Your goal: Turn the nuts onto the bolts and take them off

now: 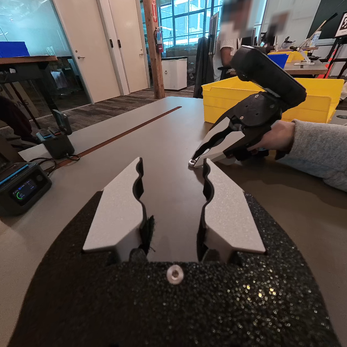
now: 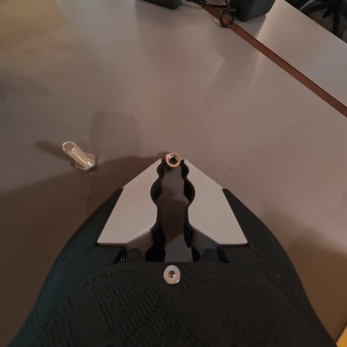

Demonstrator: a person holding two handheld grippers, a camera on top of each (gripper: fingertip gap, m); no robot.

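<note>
A small silver nut (image 2: 173, 160) lies flat on the grey table (image 2: 187, 84). My right gripper (image 2: 173, 161) pinches it between its fingertips, which rest on the table. A silver bolt (image 2: 78, 156) stands on its hex head to the left of the nut, apart from it. In the left wrist view, my left gripper (image 1: 173, 165) is open and empty just above the table. The right gripper (image 1: 193, 162) and the nut (image 1: 191, 162) lie just past its right fingertip. The bolt does not show in that view.
A yellow bin (image 1: 262, 101) stands on the table behind the right gripper. Black charger boxes (image 1: 22, 189) with cables sit at the table's left. A brown seam (image 1: 131, 129) runs across the table. A person's hand and grey sleeve (image 1: 319, 150) hold the right gripper. One gripper's finger ends stand about 15 cm off the other's.
</note>
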